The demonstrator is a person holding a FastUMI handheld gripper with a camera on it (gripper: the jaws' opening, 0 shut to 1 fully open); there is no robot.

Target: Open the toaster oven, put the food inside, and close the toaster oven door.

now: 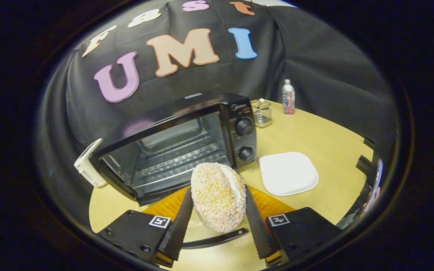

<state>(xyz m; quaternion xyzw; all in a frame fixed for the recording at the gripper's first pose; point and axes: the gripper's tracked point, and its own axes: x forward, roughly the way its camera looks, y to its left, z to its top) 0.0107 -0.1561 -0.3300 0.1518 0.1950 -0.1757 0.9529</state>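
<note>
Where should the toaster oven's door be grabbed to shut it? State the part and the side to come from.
Take the dark handle bar along the free edge of the door. The door lies dropped open towards the gripper, so the bar is the nearest part. Come from the front, probably with one finger over it and one under, then lift. The fingers are shut on the sugared bun, so place that first.

The toaster oven (179,143) stands beyond the tongs (219,205), plate (288,173) to its right.
</note>
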